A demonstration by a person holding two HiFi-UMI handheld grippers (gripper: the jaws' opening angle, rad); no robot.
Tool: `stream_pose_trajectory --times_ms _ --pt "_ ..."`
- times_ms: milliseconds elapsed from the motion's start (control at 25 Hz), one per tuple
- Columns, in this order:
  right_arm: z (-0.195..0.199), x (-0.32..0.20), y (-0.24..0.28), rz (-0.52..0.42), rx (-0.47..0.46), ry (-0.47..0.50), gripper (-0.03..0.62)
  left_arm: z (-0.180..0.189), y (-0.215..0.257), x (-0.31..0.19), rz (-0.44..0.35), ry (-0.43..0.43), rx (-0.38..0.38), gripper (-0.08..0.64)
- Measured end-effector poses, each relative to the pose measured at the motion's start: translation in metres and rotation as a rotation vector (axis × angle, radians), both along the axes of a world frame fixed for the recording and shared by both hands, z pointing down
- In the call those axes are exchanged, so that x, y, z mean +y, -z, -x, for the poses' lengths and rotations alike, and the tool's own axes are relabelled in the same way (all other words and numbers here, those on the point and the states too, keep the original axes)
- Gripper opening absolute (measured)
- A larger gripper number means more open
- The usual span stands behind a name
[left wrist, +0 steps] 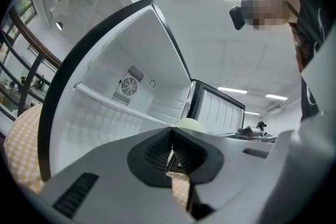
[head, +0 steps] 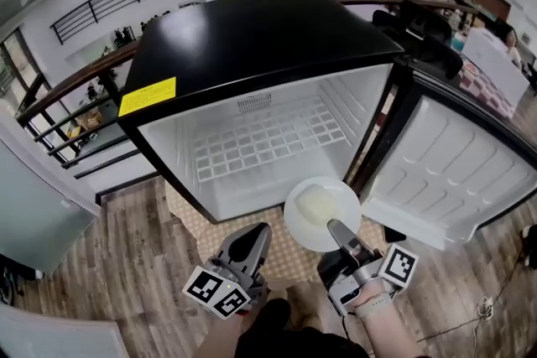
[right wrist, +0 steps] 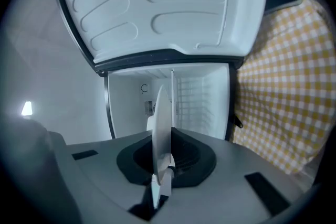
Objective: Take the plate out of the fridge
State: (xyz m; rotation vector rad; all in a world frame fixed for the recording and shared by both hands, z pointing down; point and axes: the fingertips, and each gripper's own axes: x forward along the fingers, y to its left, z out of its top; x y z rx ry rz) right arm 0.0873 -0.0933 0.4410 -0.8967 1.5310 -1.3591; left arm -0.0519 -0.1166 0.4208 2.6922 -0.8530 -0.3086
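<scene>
While pinched by its near rim in the right gripper (head: 336,227), plate (head: 315,210) sits lower centre, up-frame of those jaws, just outside the fridge (head: 252,38) mouth (door (head: 453,172) open). Left gripper (head: 255,234), lower left: jaws together, empty.

A yellow label (head: 147,96) is seen on the front edge of the fridge (head: 252,38) top. Its print cannot be read.
</scene>
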Motion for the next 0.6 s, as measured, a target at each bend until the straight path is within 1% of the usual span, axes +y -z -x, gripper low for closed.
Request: stream_pose_trajectory --times_ms 240,440,600 --pt "-0.018 0.053 -0.013 0.039 0.015 0.044 0.043 -0.015 -0.002 0.052 0.016 0.051 0.001 0.009" --pt "-0.030 0.091 -0.018 0.041 0.019 0.073 0.043 -0.025 0.001 0.092 0.004 0.081 -0.005 0.009" --pt "-0.033 0.117 -0.023 0.041 0.014 0.103 0.043 -0.027 -0.001 0.123 0.002 0.106 -0.012 0.009"
